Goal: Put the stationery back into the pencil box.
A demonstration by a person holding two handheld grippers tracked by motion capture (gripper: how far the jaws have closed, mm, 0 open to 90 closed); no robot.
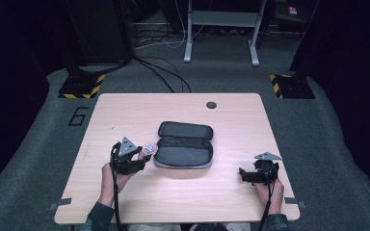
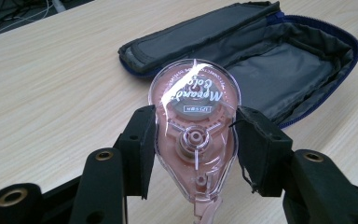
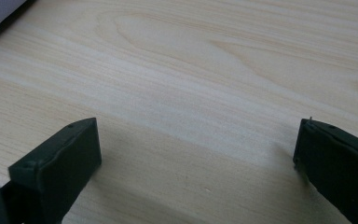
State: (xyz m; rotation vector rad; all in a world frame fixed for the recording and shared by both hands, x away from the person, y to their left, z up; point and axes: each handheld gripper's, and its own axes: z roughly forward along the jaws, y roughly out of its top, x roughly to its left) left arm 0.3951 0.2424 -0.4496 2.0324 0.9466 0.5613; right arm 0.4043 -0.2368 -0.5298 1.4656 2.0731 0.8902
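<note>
The left gripper [image 2: 193, 140] clamped a clear pink tape dispenser [image 2: 195, 126] above the table [image 2: 51, 93], just before an open pouch [image 2: 279, 70].

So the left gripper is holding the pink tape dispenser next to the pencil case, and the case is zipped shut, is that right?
Not quite: the pencil case lies unzipped and open, its grey lining showing in the left gripper view. The rest holds: the left gripper is shut on the pink tape dispenser beside the case.
</note>
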